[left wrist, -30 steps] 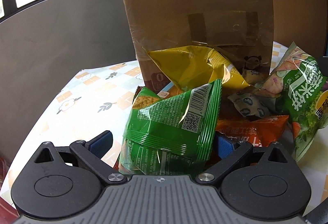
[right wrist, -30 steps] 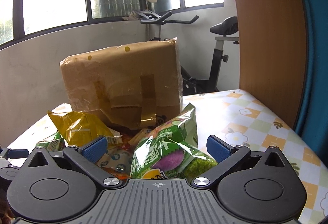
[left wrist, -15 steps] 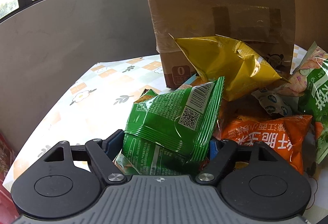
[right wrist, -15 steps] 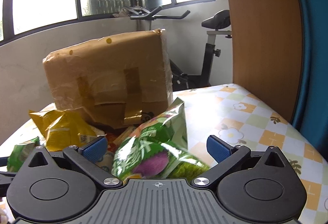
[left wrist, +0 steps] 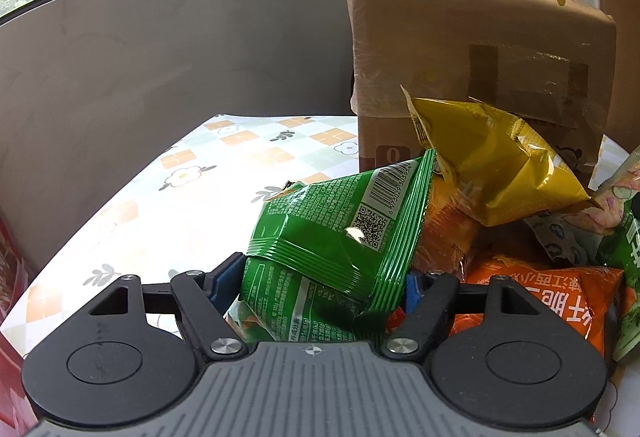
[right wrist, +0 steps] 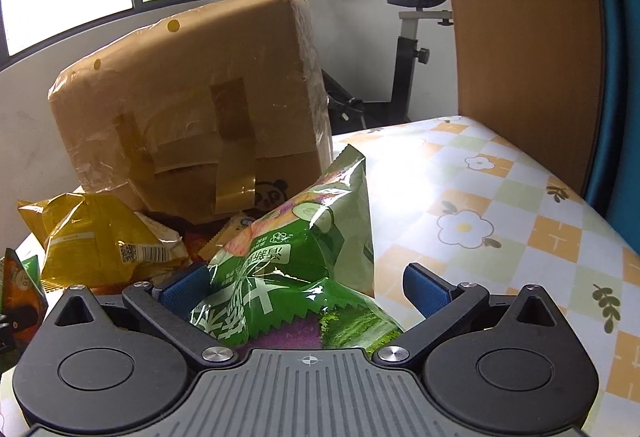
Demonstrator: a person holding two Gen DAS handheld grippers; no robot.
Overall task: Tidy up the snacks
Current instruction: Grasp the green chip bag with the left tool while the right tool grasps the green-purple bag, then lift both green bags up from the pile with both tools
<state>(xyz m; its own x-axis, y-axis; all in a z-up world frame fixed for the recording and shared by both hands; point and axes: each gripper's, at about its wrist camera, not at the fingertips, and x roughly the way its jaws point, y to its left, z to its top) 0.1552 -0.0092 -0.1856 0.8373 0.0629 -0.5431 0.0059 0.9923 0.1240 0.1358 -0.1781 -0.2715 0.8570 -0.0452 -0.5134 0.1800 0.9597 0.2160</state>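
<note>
My left gripper [left wrist: 320,283] is shut on a green snack bag [left wrist: 340,233] with a barcode and QR code, held tilted over the pile. Behind it lie a yellow bag [left wrist: 492,165] and an orange bag [left wrist: 552,301]. My right gripper [right wrist: 304,287] is open around a large green vegetable-print bag [right wrist: 304,269]; the left pad touches it and the right pad stands apart. The yellow bag [right wrist: 104,241] also shows in the right wrist view, at the left.
A taped brown cardboard box [left wrist: 472,53] stands behind the pile, also in the right wrist view [right wrist: 192,109]. The table [left wrist: 224,173] has a flowered checked cloth [right wrist: 500,221]. A grey wall is behind, a wooden panel [right wrist: 520,37] at the right, an exercise bike beyond.
My left gripper closed on the green bag and shifted left with it. The right gripper moved closer to the vegetable-print bag and stayed open.
</note>
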